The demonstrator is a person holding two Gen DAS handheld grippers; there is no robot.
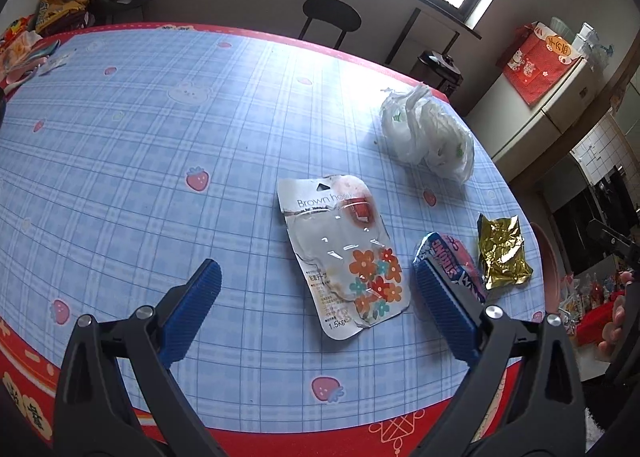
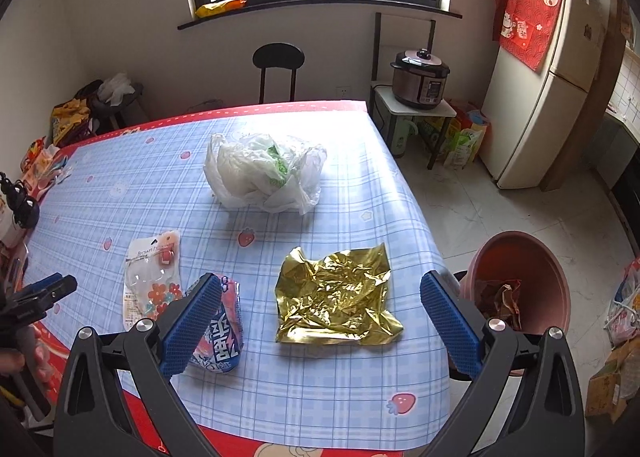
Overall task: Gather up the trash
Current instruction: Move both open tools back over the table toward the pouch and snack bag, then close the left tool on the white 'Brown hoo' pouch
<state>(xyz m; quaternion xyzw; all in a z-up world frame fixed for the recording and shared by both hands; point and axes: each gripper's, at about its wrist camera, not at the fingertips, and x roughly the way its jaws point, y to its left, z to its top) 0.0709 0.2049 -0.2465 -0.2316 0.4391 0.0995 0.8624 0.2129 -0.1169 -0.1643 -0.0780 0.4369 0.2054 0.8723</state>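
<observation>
Four pieces of trash lie on the blue checked tablecloth (image 1: 140, 161). A flat hook package with flowers (image 1: 344, 257) lies just ahead of my open, empty left gripper (image 1: 316, 289). A pink and blue snack wrapper (image 1: 452, 257) lies by the left gripper's right finger. A crumpled gold foil wrapper (image 2: 336, 297) lies between the fingers of my open, empty right gripper (image 2: 320, 305). A white plastic bag (image 2: 264, 173) sits farther back. A pink bin (image 2: 520, 281) with some trash in it stands off the table's right edge. The left gripper shows in the right wrist view (image 2: 36, 297).
Snack bags and clutter (image 1: 36, 37) lie at the table's far left. A black chair (image 2: 278, 65) stands behind the table. A rice cooker (image 2: 420, 77) on a small stand and a fridge (image 2: 544, 97) are to the right. Boxes and bags (image 2: 620, 357) lie on the floor.
</observation>
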